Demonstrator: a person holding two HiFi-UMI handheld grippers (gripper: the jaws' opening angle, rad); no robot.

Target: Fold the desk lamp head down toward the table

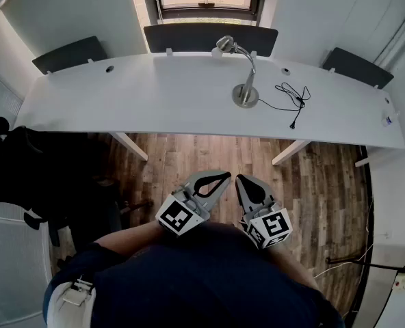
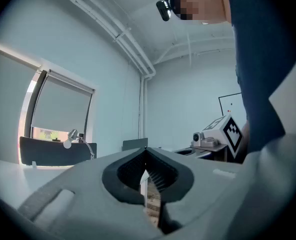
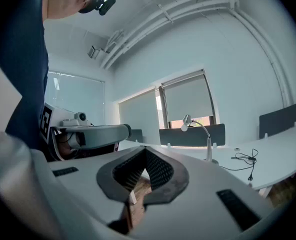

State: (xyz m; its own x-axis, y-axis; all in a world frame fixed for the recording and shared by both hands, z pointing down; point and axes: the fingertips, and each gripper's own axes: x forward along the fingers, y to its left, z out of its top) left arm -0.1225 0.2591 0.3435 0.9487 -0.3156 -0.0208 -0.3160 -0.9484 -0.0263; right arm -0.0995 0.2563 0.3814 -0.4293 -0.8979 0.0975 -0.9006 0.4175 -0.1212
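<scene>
On the table (image 1: 154,94) the desk lamp (image 1: 245,95) stands upright — left gripper (image 1: 225,177) and right gripper (image 1: 239,179) clenched empty.

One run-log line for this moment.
phase: not started | left gripper: shut, empty, short of desk | right gripper: shut, empty, short of desk | desk lamp: upright on desk, head raised, untouched | cord: loose beside base

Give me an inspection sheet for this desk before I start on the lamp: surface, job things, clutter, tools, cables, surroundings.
Surface: white desk, mostly bare.
Job's things: desk lamp upright near the back edge, head raised, not folded.
Clutter: small item at the far right edge, too small to tell.
Tools: left tool and right tool both shut, empty, short of the desk.
Cables: black cord loosely coiled right of the lamp, plug on the desk.
Surroundings: wood floor, dark chair at left.
</scene>
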